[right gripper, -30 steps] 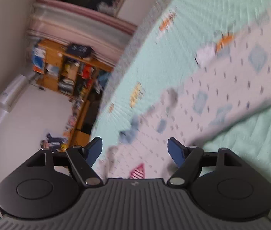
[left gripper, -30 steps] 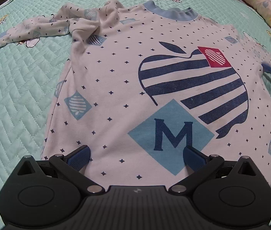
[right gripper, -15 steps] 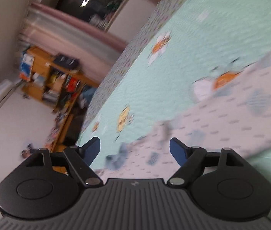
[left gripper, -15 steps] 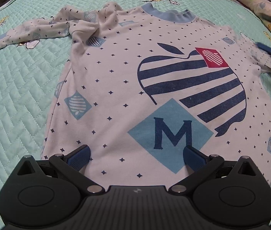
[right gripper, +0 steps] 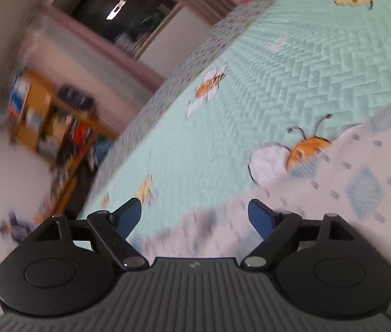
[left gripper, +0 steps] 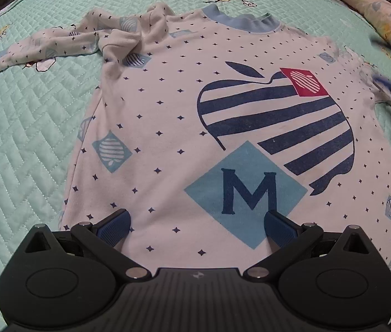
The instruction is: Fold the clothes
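I have the long-sleeved shirt (left gripper: 184, 138) lying flat, front up, on the bed's green quilt (left gripper: 29, 144), so I can fold it. My left gripper (left gripper: 196, 221) hangs over the shirt's hem, its fingers wide apart and holding nothing. My right gripper (right gripper: 194, 215) is low by the right sleeve (right gripper: 333, 193); its fingers are opening, with blurry cloth under them but not pinched. The left sleeve (left gripper: 57, 44) is bunched up. A big "M" (left gripper: 249, 191) sits in a blue diamond under a striped apple.
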`<state>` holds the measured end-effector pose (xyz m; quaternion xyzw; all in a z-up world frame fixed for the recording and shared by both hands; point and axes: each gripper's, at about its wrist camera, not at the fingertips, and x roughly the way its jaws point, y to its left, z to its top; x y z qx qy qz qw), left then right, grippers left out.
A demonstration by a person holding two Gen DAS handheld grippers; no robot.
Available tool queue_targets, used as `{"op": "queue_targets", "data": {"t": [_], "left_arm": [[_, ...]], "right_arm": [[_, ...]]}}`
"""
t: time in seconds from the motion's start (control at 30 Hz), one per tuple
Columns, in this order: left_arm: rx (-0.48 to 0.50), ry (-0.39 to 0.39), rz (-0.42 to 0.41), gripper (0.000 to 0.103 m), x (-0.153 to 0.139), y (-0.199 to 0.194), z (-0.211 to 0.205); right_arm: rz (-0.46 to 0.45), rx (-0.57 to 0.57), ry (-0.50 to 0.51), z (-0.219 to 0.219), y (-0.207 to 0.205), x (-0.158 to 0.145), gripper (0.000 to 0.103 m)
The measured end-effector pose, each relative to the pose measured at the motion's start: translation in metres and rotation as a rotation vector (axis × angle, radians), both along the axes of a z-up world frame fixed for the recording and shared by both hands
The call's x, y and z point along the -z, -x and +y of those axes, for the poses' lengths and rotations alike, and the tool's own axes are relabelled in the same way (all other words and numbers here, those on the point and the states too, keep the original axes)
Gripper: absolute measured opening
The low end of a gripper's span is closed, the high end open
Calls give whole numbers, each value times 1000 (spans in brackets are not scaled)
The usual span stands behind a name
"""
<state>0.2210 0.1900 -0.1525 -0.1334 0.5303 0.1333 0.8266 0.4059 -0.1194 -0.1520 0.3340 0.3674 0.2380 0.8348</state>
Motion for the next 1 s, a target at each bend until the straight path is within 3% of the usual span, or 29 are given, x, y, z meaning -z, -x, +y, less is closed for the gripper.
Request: {"op": "queue_targets", "data": {"t": [0.03,0.13,0.27,0.4,0.57,0.7,0.77,0.9,0.93,1.0], "left_arm": [[-4,1,2,103,0,0,0],[-15,9,-1,102,-1,0,2],[-12,6,-16,102,-1,3,1],[-37,4,-14,102,-1,2,0],[-57,5,-6,102,-2,0,0],[-52,12,0,102,-2,-1,1],[-51,16,0,102,-2,-1,2],[-49,19,1,102,-2,-2,2],[-48,21,0,102,-2,-2,2],[-45,29,-6,102,-2,0,4]], "right_arm": [[39,17,-19,-13,7,9,78],[73,121,-199,-66,38,21,78],[10,319,-322,-139,86,17,91],[16,453,-275,-193,99,12,93],[58,510,-234,-227,89,19,93],[68,501,-240,-226,65,31,95],[54,494,-232,-220,52,30,103],[12,462,-148,-209,23,26,103],[-1,457,-128,-207,19,25,98],[1,460,-89,-203,13,25,75]]}}
